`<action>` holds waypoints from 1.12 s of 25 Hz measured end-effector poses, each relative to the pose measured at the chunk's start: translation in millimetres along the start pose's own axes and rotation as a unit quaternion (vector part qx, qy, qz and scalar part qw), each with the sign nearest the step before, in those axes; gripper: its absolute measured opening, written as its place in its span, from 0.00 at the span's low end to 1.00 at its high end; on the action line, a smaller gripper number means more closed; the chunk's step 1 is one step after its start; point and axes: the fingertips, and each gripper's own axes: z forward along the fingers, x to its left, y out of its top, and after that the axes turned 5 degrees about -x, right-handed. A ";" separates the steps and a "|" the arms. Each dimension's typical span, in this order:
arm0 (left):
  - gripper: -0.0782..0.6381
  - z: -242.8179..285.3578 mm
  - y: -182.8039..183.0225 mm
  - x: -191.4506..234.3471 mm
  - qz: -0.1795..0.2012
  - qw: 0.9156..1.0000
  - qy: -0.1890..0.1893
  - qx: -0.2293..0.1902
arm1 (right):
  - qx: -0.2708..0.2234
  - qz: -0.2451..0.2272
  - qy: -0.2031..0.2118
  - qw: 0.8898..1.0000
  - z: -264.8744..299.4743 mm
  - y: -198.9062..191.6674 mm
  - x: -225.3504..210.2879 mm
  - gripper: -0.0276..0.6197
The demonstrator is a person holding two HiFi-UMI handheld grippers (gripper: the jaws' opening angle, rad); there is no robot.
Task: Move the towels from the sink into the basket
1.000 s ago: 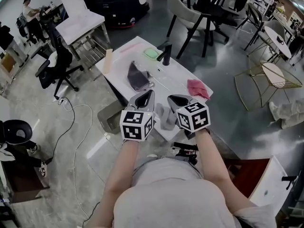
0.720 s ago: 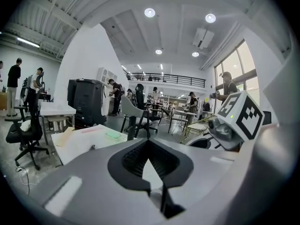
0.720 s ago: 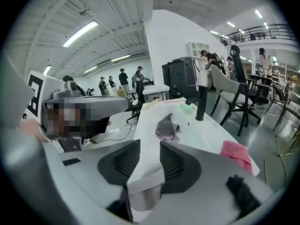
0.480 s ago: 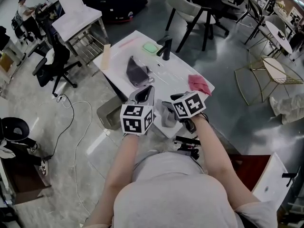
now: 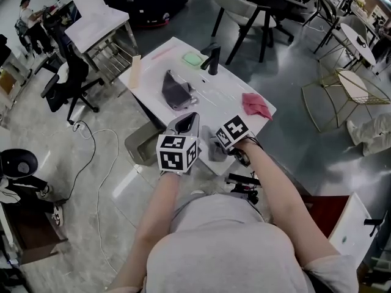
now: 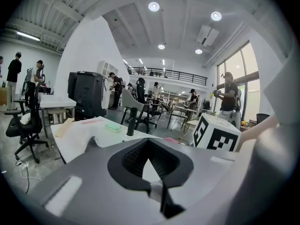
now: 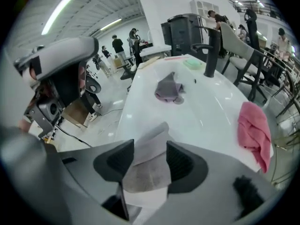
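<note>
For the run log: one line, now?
right gripper: jaws just opened, pale towel between | left gripper: shut, empty | dark grey towel: in sink

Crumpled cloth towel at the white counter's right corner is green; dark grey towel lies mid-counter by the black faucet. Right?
No: the crumpled cloth towel at the right corner of the white counter is pink, not green, as the head view shows. The dark grey towel does lie mid-counter by the black faucet.
</note>
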 end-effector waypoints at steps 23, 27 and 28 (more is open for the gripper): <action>0.11 -2.8 -8.5 1.4 -0.029 0.999 0.014 0.005 | 0.041 -0.021 -0.014 0.999 15.7 -33.9 -3.7 0.09; 0.11 -3.8 -7.8 -2.0 -0.027 1.000 0.011 0.006 | 0.034 0.009 0.004 0.999 14.1 -35.5 -4.3 0.09; 0.11 -3.9 -6.9 -2.8 -0.027 1.000 0.011 0.005 | 0.029 0.020 0.011 0.999 13.1 -35.2 -5.0 0.09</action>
